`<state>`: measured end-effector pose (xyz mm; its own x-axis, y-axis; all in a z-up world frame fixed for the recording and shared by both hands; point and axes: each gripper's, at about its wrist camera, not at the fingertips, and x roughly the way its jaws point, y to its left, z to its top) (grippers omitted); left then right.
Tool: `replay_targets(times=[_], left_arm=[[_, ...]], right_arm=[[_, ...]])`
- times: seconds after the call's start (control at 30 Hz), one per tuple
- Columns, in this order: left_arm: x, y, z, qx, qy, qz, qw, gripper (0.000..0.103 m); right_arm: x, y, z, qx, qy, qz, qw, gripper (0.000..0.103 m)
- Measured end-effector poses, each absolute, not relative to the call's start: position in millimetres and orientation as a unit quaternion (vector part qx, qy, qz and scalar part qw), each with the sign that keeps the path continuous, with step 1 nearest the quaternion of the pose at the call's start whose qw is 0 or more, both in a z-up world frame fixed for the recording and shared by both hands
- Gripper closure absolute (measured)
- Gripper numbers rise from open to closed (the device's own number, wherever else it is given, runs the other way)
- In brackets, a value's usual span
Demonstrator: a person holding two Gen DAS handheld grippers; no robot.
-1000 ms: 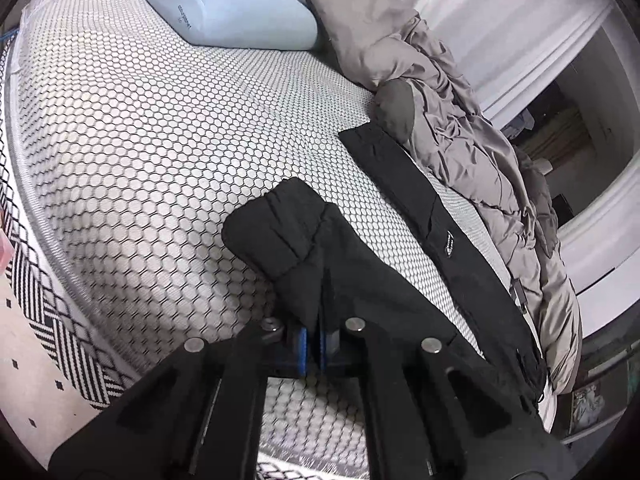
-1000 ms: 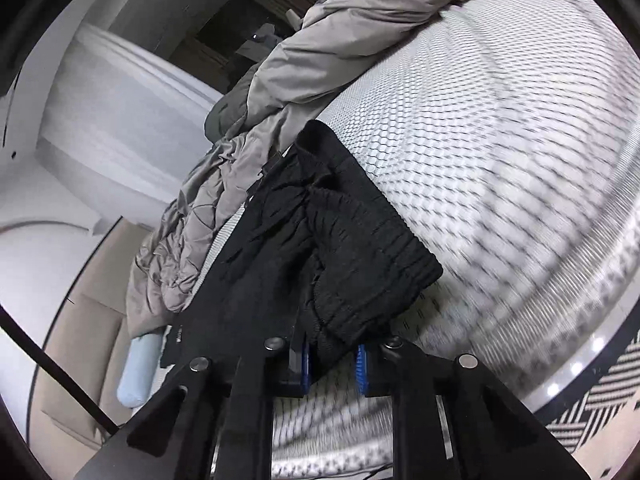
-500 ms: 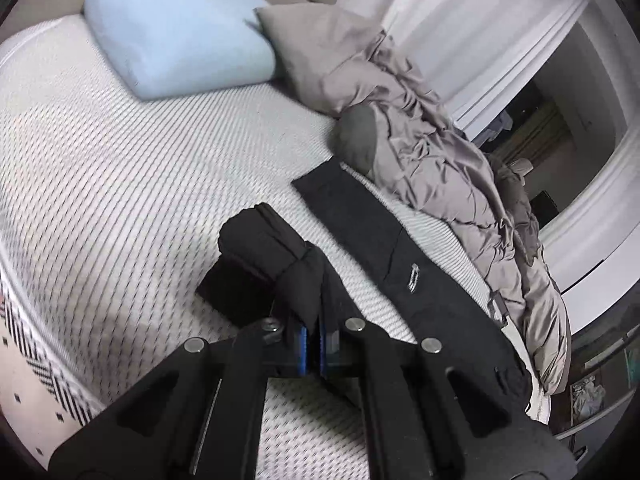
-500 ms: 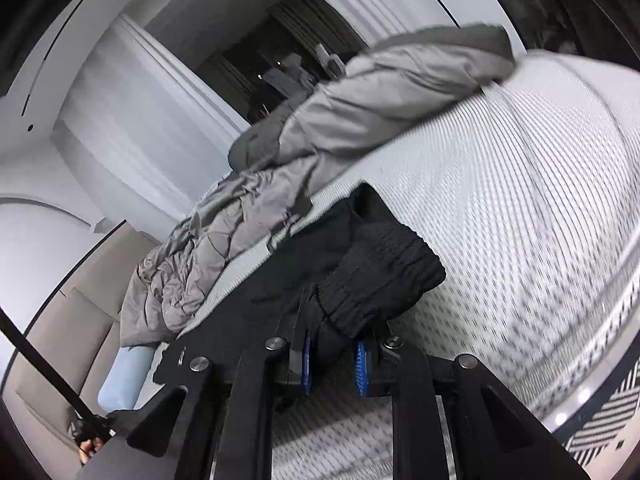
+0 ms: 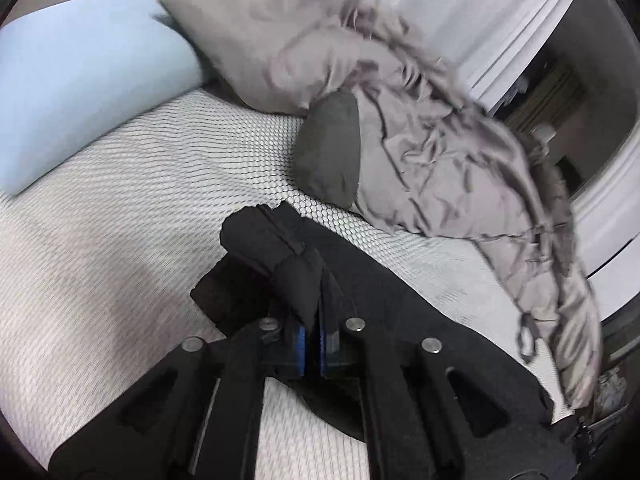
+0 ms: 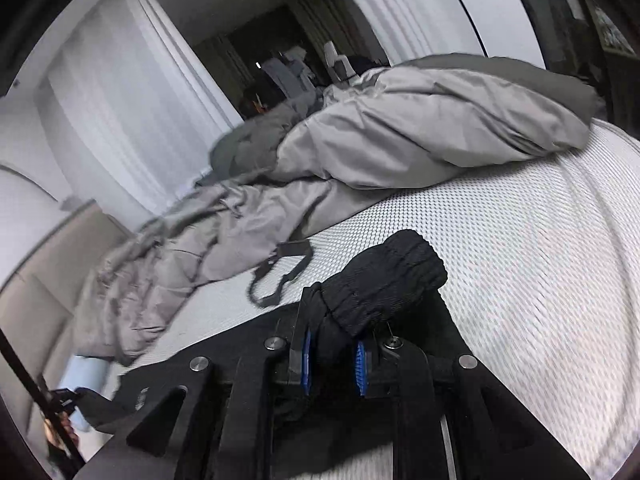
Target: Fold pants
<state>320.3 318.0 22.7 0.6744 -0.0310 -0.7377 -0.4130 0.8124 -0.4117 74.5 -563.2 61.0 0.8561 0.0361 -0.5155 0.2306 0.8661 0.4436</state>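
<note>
Black pants point(image 5: 400, 312) lie along the white honeycomb-patterned mattress point(image 5: 140, 220). My left gripper point(image 5: 311, 346) is shut on a bunched leg end, which is lifted and hangs over the flat part of the pants below. In the right wrist view my right gripper point(image 6: 332, 360) is shut on the gathered elastic waistband point(image 6: 384, 280), raised above the mattress point(image 6: 540, 280). The rest of the pants point(image 6: 224, 352) trails left under the gripper body.
A crumpled grey duvet point(image 5: 420, 128) lies along the far side of the bed, close to the pants. A light blue pillow point(image 5: 80, 76) is at the head end. A loose dark strap point(image 6: 280, 276) lies on the mattress. White curtains point(image 6: 132, 92) hang behind.
Both grippers have risen and carried their pants ends across the mattress toward the duvet. The lifted half now hangs over the flat half. Both grips are unchanged.
</note>
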Motion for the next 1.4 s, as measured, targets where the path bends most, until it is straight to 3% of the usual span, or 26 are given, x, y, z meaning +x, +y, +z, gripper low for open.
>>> replay_targets(times=[0.1,0.13,0.2,0.23,0.27,0.37,0.47,0.53,0.73,0.97,1.07,1.27,1.33,1.37,1.4], left_arm=[[391.1,320.9,-3.8,-0.284,0.424,0.123,0.851,0.099],[406.7,321.4,-13.9,-0.286,0.434,0.122,0.846,0.097],[436.3,326.8,-29.2,-0.282,0.450,0.131,0.837,0.074],[448.1,330.1,-35.9,-0.275,0.452,0.146,0.836,0.067],[455.4,333.1,-41.5,-0.272,0.453,0.156,0.835,0.060],[463.7,341.5,-45.6,-0.276,0.450,0.152,0.835,0.058],[450.2,344.8,-42.7,-0.277,0.443,0.146,0.840,0.053],[435.6,345.0,-39.5,-0.280,0.439,0.140,0.842,0.053],[365.8,316.5,-25.7,-0.284,0.431,0.131,0.847,0.053],[290.2,284.8,-20.6,-0.299,0.407,0.083,0.859,0.052],[303.0,279.6,-42.0,-0.301,0.457,0.080,0.833,0.052],[324.0,266.0,-53.8,-0.306,0.440,0.067,0.842,0.052],[339.9,266.2,-61.7,-0.303,0.447,0.075,0.838,0.069],[343.7,267.6,-65.2,-0.306,0.449,0.078,0.836,0.092],[343.1,271.0,-67.8,-0.308,0.450,0.078,0.835,0.097]], right_arm=[[142.7,-563.2,42.2,0.242,0.317,-0.070,0.914,0.085],[157.1,-563.4,36.6,0.239,0.327,-0.075,0.911,0.079],[196.9,-566.2,20.2,0.225,0.358,-0.103,0.901,0.069],[209.9,-568.3,13.0,0.224,0.370,-0.109,0.895,0.062],[220.4,-571.6,6.2,0.222,0.378,-0.115,0.891,0.061],[224.5,-574.5,0.8,0.210,0.379,-0.129,0.892,0.058],[207.1,-569.9,7.5,0.198,0.368,-0.117,0.901,0.042],[184.7,-565.3,14.9,0.217,0.354,-0.085,0.906,0.026],[123.7,-537.8,28.6,0.230,0.326,-0.034,0.916,0.017],[67.2,-525.2,20.0,0.256,0.322,-0.004,0.911,0.017],[60.9,-521.5,11.5,0.262,0.340,0.001,0.903,0.017],[52.3,-519.4,1.0,0.278,0.347,0.009,0.896,0.017],[53.3,-522.0,-1.1,0.281,0.348,0.007,0.894,0.017],[56.1,-523.1,-5.0,0.289,0.353,0.014,0.890,0.017],[59.3,-524.5,-8.9,0.294,0.356,0.016,0.887,0.017]])
